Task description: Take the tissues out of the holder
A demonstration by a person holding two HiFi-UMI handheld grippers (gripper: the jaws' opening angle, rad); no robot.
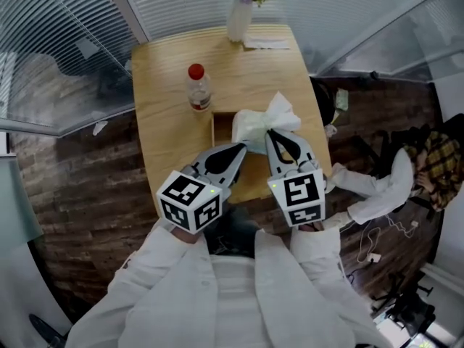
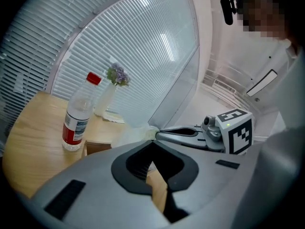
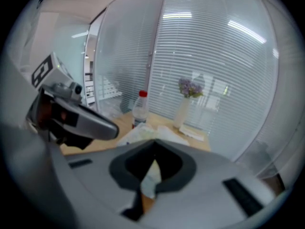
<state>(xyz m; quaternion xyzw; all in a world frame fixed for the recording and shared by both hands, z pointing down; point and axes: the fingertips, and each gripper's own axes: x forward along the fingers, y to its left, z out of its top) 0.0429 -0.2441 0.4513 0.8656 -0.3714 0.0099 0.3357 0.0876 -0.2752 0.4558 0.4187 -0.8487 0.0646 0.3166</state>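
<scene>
- Location of the work item: the tissues (image 1: pixel 262 122) sit over the near right part of the table (image 1: pixel 159 100). They form a loose white bundle that touches, and partly covers, the right side of the wooden holder (image 1: pixel 215 130).
- Key relation: the bundle lies directly ahead of both tools, at their tips. The holder is below it and to its left. Judged from this, the coming move is a straight lift up and away from the holder.
- Long axis: in the head view the bundle runs from the holder up and to the right, ending in a flared tuft near the table's right edge.
- Right gripper (image 1: pixel 271 133): jaws together, clamped on the tissues. A white fold shows between the pads in the right gripper view. It grips near the middle of the bundle.
- Left gripper (image 1: pixel 241 148): jaws together at the bundle's near left edge, and they appear to pinch that edge. It is the tool nearer the holder.
- Hand pose: both tools point away from the person and tilt downward, the right more steeply. Their tips converge and the marker cubes are toward the body.
- Clearance: the bottle (image 1: pixel 198 89) stands just beyond the holder, near the lift path. The vase (image 1: pixel 239 17) is well apart at the far edge.
</scene>
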